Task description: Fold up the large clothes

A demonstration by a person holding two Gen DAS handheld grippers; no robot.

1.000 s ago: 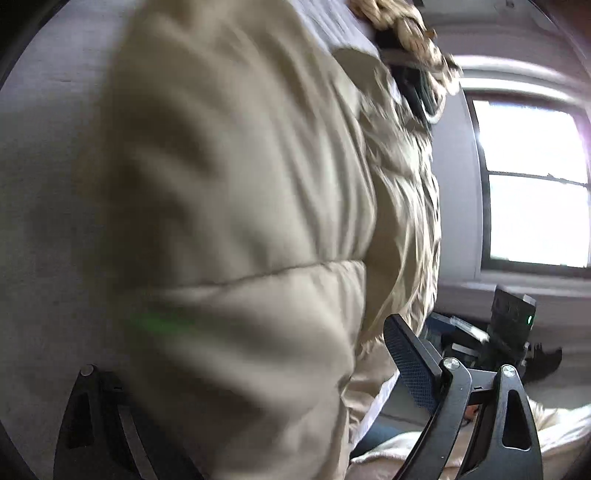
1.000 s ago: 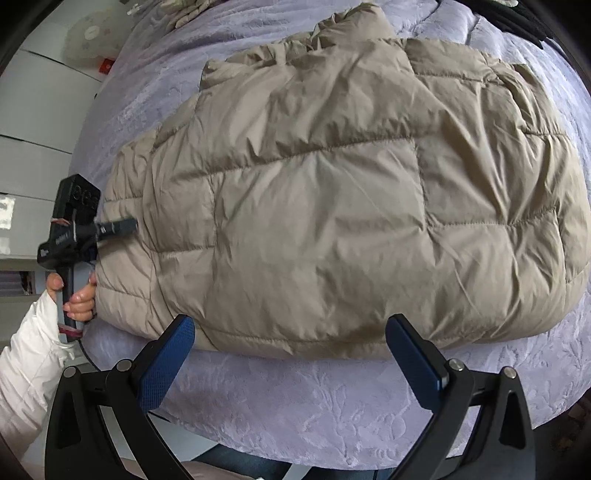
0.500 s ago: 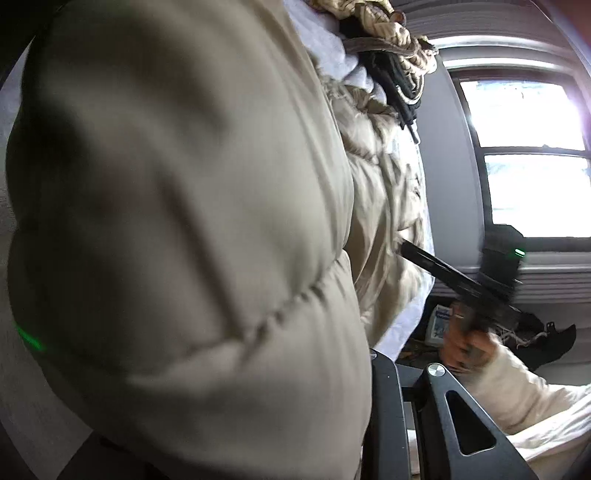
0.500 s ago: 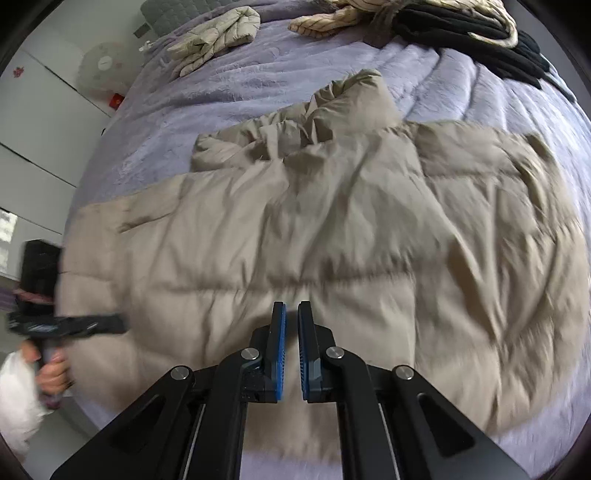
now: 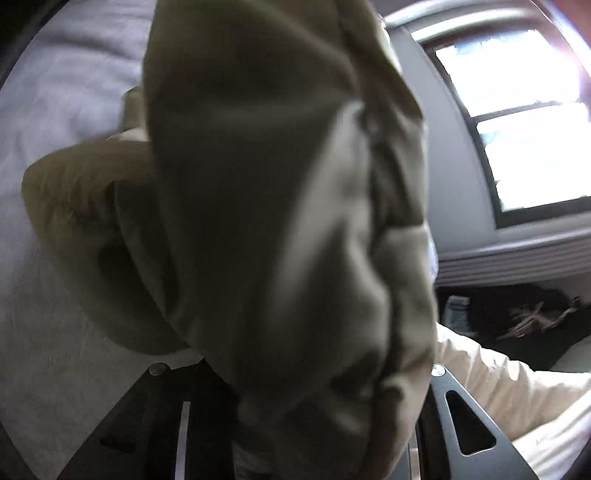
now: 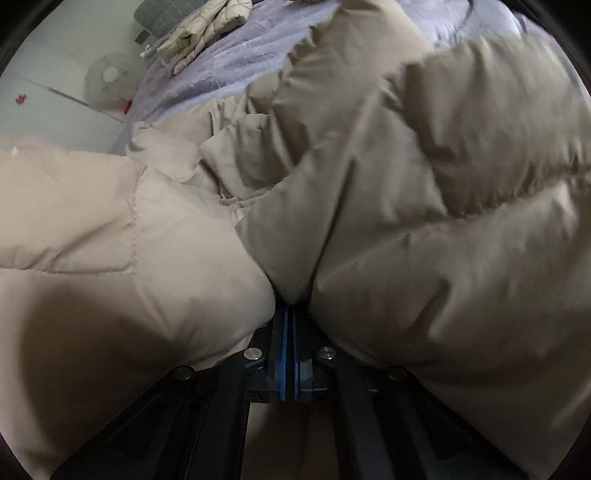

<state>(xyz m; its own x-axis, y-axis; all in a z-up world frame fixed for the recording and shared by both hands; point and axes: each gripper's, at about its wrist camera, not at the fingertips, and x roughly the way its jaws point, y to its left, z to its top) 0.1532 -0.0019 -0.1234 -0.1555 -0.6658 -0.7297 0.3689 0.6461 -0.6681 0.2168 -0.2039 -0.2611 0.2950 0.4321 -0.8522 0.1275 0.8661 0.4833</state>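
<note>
A lavender bedspread with an embossed pattern covers the bed. On its far side lie a folded cream quilted garment and a grey cushion. Beyond stand a white fan and white cabinet doors. A bright window appears in the left wrist view. No legible writing is visible.

The beige puffer jacket is bunched on the bedspread. The right gripper has its blue-padded jaws pressed together, pinching a jacket fold. The left gripper is buried in blurred jacket fabric; it appears to clamp it, though the fingertips are hidden.
</note>
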